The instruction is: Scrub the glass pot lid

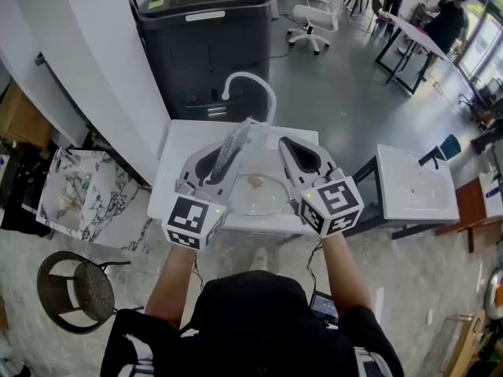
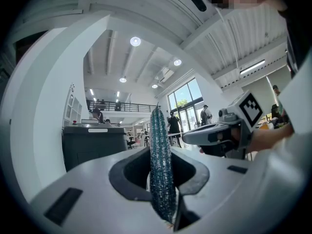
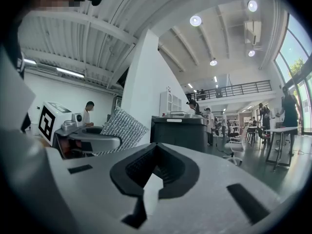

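The left tool (image 2: 163, 179) is clenched on a glittery teal-silver scouring pad (image 2: 161, 160), which stands on edge between the jaws and sticks up and forward past their tips. The right tool (image 3: 153, 172) is shut with nothing between its jaws; the black pads meet in a closed seam. Both tools are held about level, side by side and a little apart, each with its marker cube at the near end by the person's hand.

Below and between them, the glass pot lid (image 1: 255, 195) lies flat on the white bench (image 1: 185, 144), touched by neither tool. A small tan spot shows near the lid's middle; whether it is a knob or residue cannot be told. The scouring pad hangs above the bench just left of the lid.

At the far edge of the bench a white curved faucet (image 1: 253, 85) arches toward the near side. Beyond it stands a dark grey cabinet (image 1: 204, 45). To the left of the bench leans a marble-patterned slab (image 1: 82, 191), and near left of that is a round stool (image 1: 82, 289). To the right, apart from the bench, is a second white table (image 1: 413, 187). A white office chair (image 1: 314, 18) stands on the floor farther off.
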The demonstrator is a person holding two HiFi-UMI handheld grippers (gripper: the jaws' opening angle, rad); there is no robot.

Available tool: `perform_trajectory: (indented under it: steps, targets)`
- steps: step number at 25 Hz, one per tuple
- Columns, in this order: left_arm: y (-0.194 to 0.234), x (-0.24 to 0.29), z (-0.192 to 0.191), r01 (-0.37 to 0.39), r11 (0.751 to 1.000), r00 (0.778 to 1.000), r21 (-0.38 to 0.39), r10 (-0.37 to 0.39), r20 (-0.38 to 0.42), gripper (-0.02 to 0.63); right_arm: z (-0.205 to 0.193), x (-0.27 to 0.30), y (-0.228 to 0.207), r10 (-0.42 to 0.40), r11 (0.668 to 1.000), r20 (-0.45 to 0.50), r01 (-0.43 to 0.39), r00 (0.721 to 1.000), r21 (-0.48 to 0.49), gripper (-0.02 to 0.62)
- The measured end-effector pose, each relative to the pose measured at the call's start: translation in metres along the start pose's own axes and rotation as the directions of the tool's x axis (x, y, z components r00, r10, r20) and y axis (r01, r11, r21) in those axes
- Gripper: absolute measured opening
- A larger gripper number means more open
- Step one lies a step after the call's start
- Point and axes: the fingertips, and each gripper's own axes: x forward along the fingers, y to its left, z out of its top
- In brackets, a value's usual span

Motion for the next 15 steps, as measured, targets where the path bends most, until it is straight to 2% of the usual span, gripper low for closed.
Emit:
perform_trajectory:
  steps: [15]
  targets:
    - [-0.0013, 0.0042, 0.0011, 0.016, 1.000, 1.000, -0.013, -0.016, 0.001, 0.075, 0.0024, 0.0006, 0.0017, -0.003, 1.000, -0.002, 0.003, 1.000, -0.015, 0.000]
